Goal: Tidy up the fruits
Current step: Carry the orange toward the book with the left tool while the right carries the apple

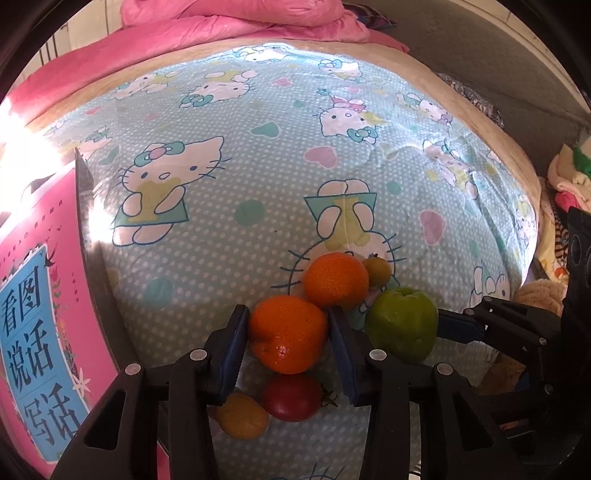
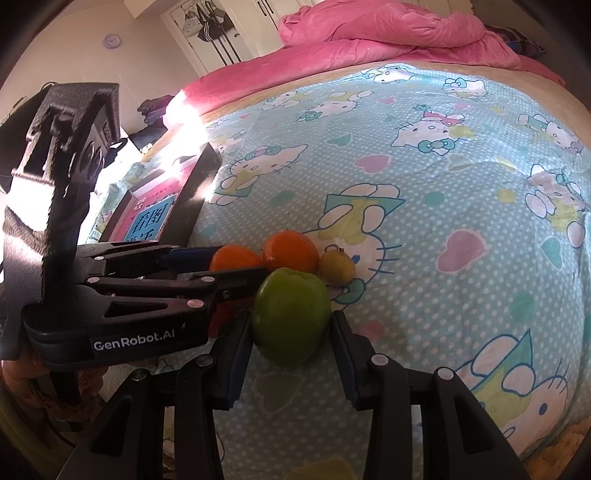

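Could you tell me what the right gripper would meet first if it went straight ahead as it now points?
The right gripper would meet the green apple first; the fruit already sits between its open fingers, so contact looks almost immediate.

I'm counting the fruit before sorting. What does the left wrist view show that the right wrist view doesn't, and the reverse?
Only the left wrist view shows the red tomato and a yellow fruit lying under the left gripper.

Only the right wrist view shows the wardrobe doors with hanging bags.

Both show the near orange between the left fingers, the far orange, a small yellow-green fruit, the green apple between the right gripper's fingers, and the pink book.
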`<state>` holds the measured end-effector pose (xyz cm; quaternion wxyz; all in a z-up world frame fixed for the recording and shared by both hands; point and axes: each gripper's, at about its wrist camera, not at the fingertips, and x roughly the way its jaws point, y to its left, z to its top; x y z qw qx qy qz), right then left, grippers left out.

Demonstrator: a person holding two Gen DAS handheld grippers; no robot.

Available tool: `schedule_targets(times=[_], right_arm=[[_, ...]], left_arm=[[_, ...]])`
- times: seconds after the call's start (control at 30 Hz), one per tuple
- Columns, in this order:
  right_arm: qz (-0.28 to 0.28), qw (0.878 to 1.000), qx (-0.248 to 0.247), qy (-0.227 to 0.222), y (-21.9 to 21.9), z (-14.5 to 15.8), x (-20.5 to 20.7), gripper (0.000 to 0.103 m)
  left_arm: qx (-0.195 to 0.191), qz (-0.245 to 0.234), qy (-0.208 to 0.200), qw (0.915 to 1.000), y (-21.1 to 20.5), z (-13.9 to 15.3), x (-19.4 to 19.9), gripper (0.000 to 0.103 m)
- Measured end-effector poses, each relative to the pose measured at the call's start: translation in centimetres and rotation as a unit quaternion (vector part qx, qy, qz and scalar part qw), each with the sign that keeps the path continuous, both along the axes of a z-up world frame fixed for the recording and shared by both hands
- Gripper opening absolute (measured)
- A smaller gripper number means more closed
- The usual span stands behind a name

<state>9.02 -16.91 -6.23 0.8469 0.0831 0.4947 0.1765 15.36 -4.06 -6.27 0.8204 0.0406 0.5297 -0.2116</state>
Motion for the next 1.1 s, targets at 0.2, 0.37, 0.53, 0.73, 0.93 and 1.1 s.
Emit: schedule_targets(times=[0.2,0.37,0.53,0.73,0.93,1.1], right_arm=[[0.0,1.0,0.004,-0.009,-0.1,0.4,-0.1,0.042],[0.004,1.0,0.01,-0.017,-0.1,0.8,-0.3,0.042],[0.006,1.0,0.012,-0.024,0.0,1.2,-0.6,0.042],[0.013,0.999,0.02,-0.038,0.3,1.8,-0.9,0.042],[0.028,0.998,0.029,-0.058,0.7,2.7,-1.3,0.042],[0.04,0.996,0.029,-0.072,1.1,3.3,-1.6,0.042]], left_arm=[[-0.014,0.011,-0.007,0.9998,0.9,0.9,-0.7,0.045],[-0.034,0.031,-0.018,0.9988,2.3,2.5,-1.6,0.045],[-0.038,0.043,-0.023,0.9981,3.3,3.4,-2.7,0.045],[-0.033,0.05,-0.026,0.9979,3.8,3.9,-3.9,0.045],[-0.033,0.057,-0.032,0.9973,4.3,4.5,-4.8,0.045],[-0.029,0.064,-0.035,0.9969,4.8,4.7,-5.5,0.045]])
